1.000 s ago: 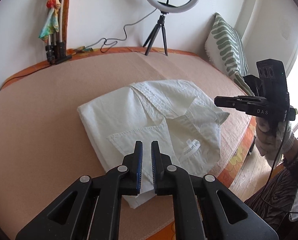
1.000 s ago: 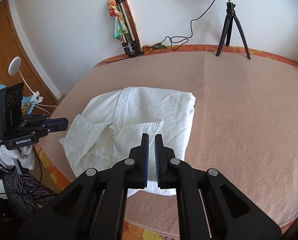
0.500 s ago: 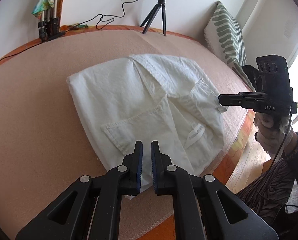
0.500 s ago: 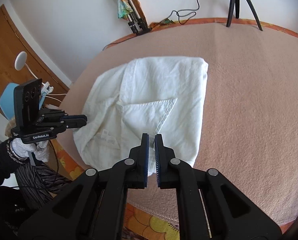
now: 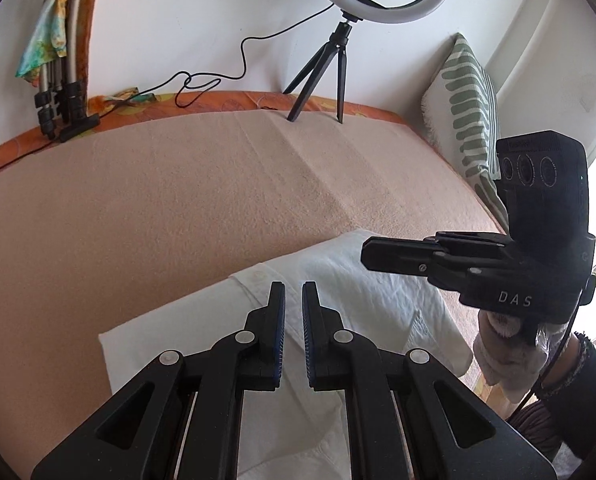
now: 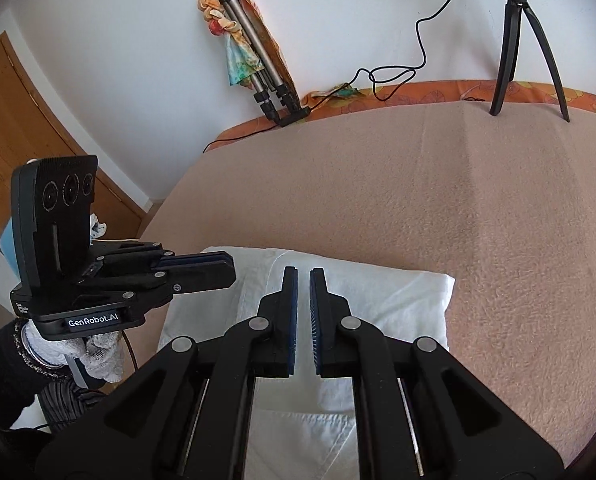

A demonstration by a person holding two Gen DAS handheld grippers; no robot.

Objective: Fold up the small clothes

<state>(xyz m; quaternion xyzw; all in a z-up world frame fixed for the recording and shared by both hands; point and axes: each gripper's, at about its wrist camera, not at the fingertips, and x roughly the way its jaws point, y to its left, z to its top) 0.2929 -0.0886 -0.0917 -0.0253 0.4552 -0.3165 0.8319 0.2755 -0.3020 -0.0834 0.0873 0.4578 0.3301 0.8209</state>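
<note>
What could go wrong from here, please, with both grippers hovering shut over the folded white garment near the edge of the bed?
1. The white garment lies close to the blanket's near edge; a sideways nudge might slide it off.
2. The left gripper and right gripper sit close together above it and could collide.
3. Both are shut with nothing between them; pressing down may rumple the fold instead of grasping it.

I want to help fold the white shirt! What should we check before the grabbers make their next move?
1. White shirt lies on the pink blanket: ok.
2. Left gripper holds nothing: ok.
3. Right gripper holds nothing: ok.
4. Jaws open enough to pinch cloth: not ok, both nearly shut.
5. Ring light tripod stands clear of the shirt: ok.
6. Near hem of the shirt lies flat: cannot tell, hidden under the grippers.
</note>
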